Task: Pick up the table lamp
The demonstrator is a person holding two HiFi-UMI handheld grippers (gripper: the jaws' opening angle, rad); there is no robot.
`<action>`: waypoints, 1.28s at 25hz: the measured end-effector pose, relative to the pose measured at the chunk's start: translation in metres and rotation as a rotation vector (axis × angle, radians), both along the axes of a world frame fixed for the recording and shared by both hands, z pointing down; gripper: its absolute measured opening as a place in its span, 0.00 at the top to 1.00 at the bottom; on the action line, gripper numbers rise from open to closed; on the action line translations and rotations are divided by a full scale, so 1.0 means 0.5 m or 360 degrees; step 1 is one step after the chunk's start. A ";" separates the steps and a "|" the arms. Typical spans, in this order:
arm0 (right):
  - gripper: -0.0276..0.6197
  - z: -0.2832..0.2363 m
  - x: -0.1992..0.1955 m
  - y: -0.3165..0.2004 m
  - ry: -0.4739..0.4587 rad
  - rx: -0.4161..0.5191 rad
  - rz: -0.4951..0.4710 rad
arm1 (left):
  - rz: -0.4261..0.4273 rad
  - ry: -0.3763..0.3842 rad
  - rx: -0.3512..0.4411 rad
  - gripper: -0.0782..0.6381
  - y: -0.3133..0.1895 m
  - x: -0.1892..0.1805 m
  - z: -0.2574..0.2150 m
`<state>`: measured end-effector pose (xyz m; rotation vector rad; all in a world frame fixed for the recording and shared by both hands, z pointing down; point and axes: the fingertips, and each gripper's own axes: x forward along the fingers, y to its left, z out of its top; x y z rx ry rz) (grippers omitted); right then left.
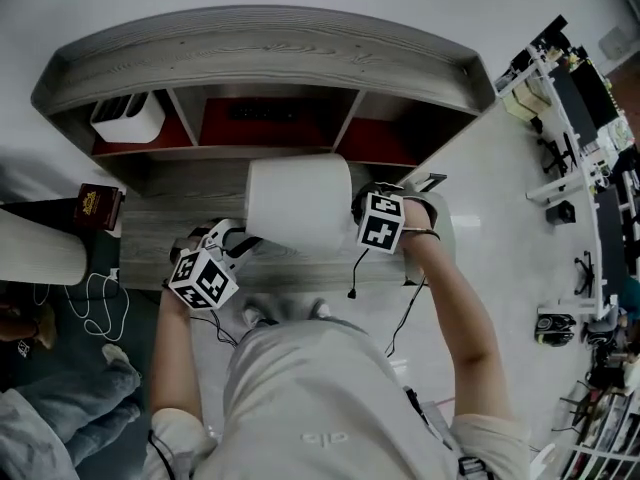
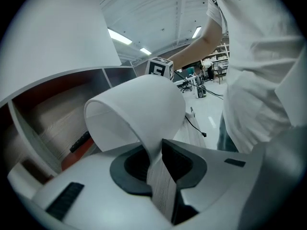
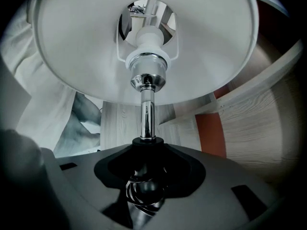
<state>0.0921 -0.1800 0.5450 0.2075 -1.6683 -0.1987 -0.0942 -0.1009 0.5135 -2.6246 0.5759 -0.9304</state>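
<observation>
Grey wooden desk (image 1: 165, 226) | left gripper (image 2: 156, 161) pinches lampshade (image 2: 144, 104) rim | right gripper (image 3: 144, 182) clamps lamp stem (image 3: 147, 114) (chrome)

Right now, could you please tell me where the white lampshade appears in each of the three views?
Head view: lampshade at the picture's centre.
Left gripper view: centre, its rim pinched in the left tool.
Right gripper view: across the top, seen from below, above the chrome stem the right tool grips.
Shared landmark: the shelf's red back panel.

Grey wood desk (image 1: 160, 218), white box (image 1: 128, 118) in left cubby
</observation>
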 end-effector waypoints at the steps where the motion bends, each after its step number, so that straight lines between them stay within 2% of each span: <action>1: 0.66 -0.004 0.008 -0.001 0.0001 0.0004 0.0003 | 0.0004 0.0004 0.0003 0.78 -0.002 0.007 -0.003; 13: 0.66 -0.044 0.060 -0.011 -0.0001 0.0041 -0.0003 | 0.0018 0.0027 0.0042 0.78 -0.012 0.059 -0.039; 32: 0.66 -0.017 0.084 -0.004 0.0010 -0.0005 -0.0013 | 0.0016 0.0012 0.0023 0.78 -0.008 0.084 -0.026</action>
